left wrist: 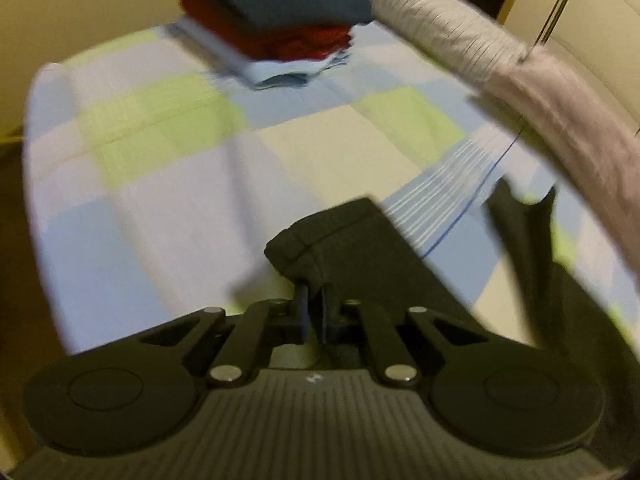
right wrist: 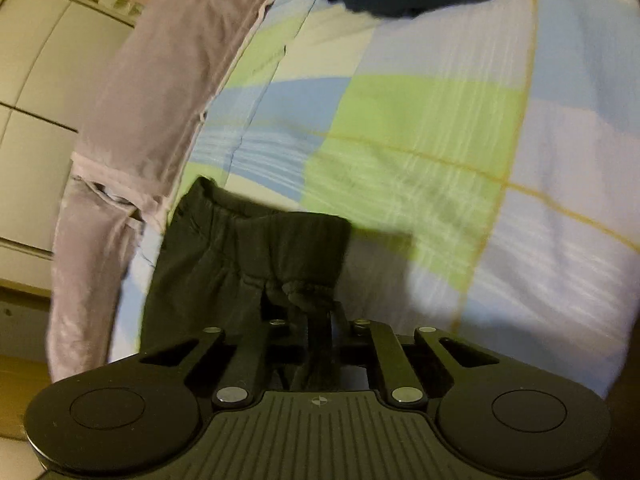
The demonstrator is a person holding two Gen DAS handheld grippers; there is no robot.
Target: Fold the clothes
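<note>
Left wrist view: the left claw (left wrist: pixel 316 300) is clenched on a folded corner of the dark garment (left wrist: pixel 352 240), its two fingers drawn close together with cloth pinched between them. The garment lies near the lower edge of the bed (left wrist: pixel 160 200), which is covered by a checked sheet of pale blue, green, cream and white squares. At the far end of the bed stands a stack of folded clothes (left wrist: pixel 276 28): a dark blue piece on top, red beneath it, light blue at the bottom. A long pale bolster-like roll (left wrist: pixel 440 24), grey-striped at one end and pinkish at the other, runs along the right edge of the bed.

Right wrist view: the right claw (right wrist: pixel 320 320) is clenched on a bunched edge of the same dark garment (right wrist: pixel 240 248), and a strip of cloth hangs down between the fingers. The garment is spread on the sheet just ahead of the claw, its left side touching the pinkish roll (right wrist: pixel 160 80). Both views are blurred.
</note>
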